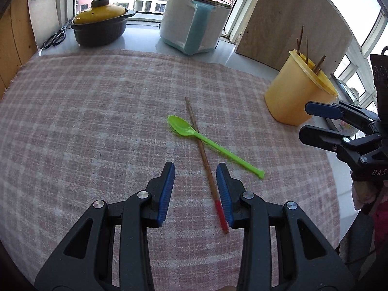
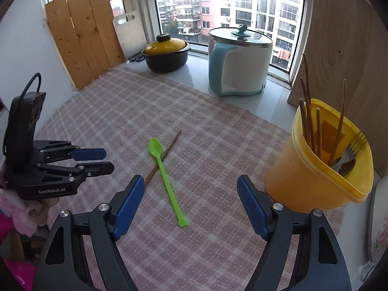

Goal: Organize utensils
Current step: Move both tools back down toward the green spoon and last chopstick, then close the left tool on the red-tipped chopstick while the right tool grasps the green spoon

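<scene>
A green plastic spoon (image 1: pixel 194 133) (image 2: pixel 165 177) lies across a brown chopstick (image 1: pixel 202 155) (image 2: pixel 167 151) on the pink checked cloth (image 1: pixel 97 121). The chopstick's red end lies close beside the right finger of my left gripper (image 1: pixel 195 169) (image 2: pixel 108 160). That gripper hovers open over the cloth, with part of the stick showing in its gap and its pads not pressing on anything. My right gripper (image 2: pixel 190 181) (image 1: pixel 306 122) is wide open above the spoon's handle, holding nothing. A yellow cup (image 1: pixel 298 92) (image 2: pixel 315 169) at the right holds several chopsticks, a fork and a spoon.
Behind the cloth stand a dark pot with a yellow lid (image 1: pixel 99 26) (image 2: pixel 166 55) and a white and teal cooker (image 1: pixel 194 24) (image 2: pixel 238 63). Scissors (image 1: pixel 54 38) lie at the back left. Wooden boards (image 2: pixel 82 34) lean against the left wall and a panel (image 1: pixel 291 19) behind the cup.
</scene>
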`<action>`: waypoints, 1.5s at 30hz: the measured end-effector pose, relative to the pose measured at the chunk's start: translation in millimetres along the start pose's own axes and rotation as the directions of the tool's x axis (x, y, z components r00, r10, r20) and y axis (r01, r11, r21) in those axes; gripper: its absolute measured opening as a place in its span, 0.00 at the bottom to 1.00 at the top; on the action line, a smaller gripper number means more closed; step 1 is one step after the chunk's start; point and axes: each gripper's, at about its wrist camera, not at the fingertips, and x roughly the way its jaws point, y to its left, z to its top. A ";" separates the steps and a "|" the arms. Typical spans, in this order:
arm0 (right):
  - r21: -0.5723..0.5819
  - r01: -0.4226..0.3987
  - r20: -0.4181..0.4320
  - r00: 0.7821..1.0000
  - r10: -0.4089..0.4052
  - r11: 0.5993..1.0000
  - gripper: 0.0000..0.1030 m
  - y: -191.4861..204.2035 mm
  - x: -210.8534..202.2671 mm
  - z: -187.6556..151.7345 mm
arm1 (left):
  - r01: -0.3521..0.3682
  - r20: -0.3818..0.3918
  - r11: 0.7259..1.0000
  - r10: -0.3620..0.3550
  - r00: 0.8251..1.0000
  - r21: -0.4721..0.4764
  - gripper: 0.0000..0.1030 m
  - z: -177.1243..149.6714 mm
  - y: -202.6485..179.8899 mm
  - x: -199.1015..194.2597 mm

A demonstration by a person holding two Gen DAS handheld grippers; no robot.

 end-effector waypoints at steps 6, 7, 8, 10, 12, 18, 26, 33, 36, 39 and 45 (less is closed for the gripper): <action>-0.045 -0.064 -0.123 0.991 0.058 0.997 0.50 10.6 48.6 5.4 | 0.001 -0.015 1.000 -0.002 1.000 -0.027 0.35 -5.6 5.8 8.0; -0.055 -0.072 -0.142 0.988 0.063 0.996 0.49 12.5 56.7 6.2 | 0.002 -0.017 1.000 -0.002 1.000 -0.030 0.35 -5.8 6.4 8.8; -0.066 -0.078 -0.158 0.985 0.067 0.995 0.46 14.4 63.5 6.8 | 0.001 -0.019 0.999 -0.002 1.000 -0.032 0.35 -6.3 6.9 9.9; -0.085 -0.090 -0.188 0.979 0.073 0.992 0.43 17.4 75.8 9.0 | 0.002 -0.022 0.999 -0.003 1.000 -0.037 0.35 -6.8 7.6 11.9; -0.102 -0.101 -0.213 0.974 0.077 0.990 0.36 20.9 87.2 10.5 | 0.006 -0.025 0.999 -0.007 1.000 -0.044 0.35 -7.2 8.5 14.3; -0.148 -0.110 -0.261 0.963 0.068 0.983 0.27 29.8 108.6 12.9 | 0.013 -0.039 0.999 -0.015 0.999 -0.046 0.31 -6.0 8.3 21.7; -0.150 -0.094 -0.288 0.956 0.048 0.984 0.17 31.1 126.9 13.4 | 0.029 -0.073 0.999 -0.031 0.997 -0.036 0.26 -2.5 4.4 38.4; -0.035 -0.093 -0.282 0.956 0.079 0.995 0.06 11.2 124.0 14.3 | 0.040 -0.110 0.999 -0.043 0.993 -0.026 0.26 6.4 -4.7 60.0; -0.002 -0.076 -0.278 0.958 0.072 0.997 0.06 4.1 120.8 11.9 | 0.036 -0.123 0.999 -0.038 0.992 -0.020 0.26 12.8 -10.3 69.3; 0.046 -0.049 -0.274 0.960 0.060 0.998 0.05 -5.9 117.3 10.5 | 0.036 -0.128 0.999 -0.038 0.991 -0.018 0.26 19.9 -15.3 77.1; 0.117 0.006 -0.272 0.962 0.026 0.993 0.05 -27.9 107.4 0.5 | 0.037 -0.136 0.999 -0.036 0.990 0.007 0.26 32.2 -29.1 90.6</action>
